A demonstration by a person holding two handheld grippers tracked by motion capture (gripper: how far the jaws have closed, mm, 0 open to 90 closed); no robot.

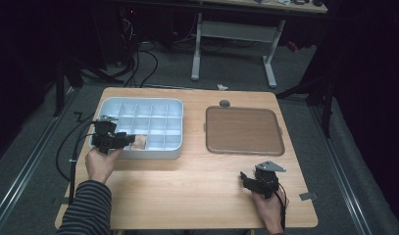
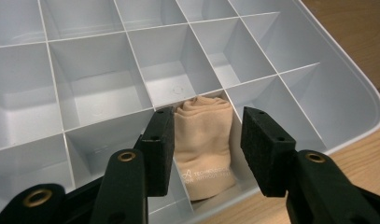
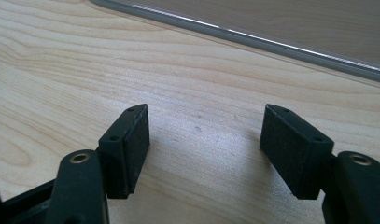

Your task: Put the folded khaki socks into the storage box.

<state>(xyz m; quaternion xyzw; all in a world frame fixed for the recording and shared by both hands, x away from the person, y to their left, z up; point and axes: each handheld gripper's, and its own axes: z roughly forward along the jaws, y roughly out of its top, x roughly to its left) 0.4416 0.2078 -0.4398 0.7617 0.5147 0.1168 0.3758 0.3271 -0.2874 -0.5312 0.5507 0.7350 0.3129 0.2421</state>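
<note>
soft folded cloth set in a front compartment of the divided tray

the beige folded cloth (image 2: 204, 144) is seen standing in a compartment of the front row of the grey divided tray (image 2: 346, 93), against the near wall, with small printed lettering low on its face. it is judged to be light, soft and easily squashed, not fragile and not slippery; it would sag if taken by one corner, so a hold across the thick folded middle or the rounded top is judged best. one cloth is counted.

the left gripper (image 2: 206, 135) is held just above it, its jaws standing apart on either side of the cloth, the pads not pressing on it; in the high view the left gripper (image 1: 119, 139) is seen over the tray's (image 1: 173, 152) front left part, the cloth (image 1: 139, 142) beside its tips.

one divided tray is counted, its other compartments in sight holding nothing. to its right one brown flat tray (image 1: 243, 130) lies on the wooden table (image 1: 187, 186), well apart from the cloth.

the right gripper (image 3: 204, 140) is rested low over bare wood near the table's front right, its jaws wide with nothing between them; it is also seen in the high view (image 1: 248, 180). two grippers are counted.
</note>
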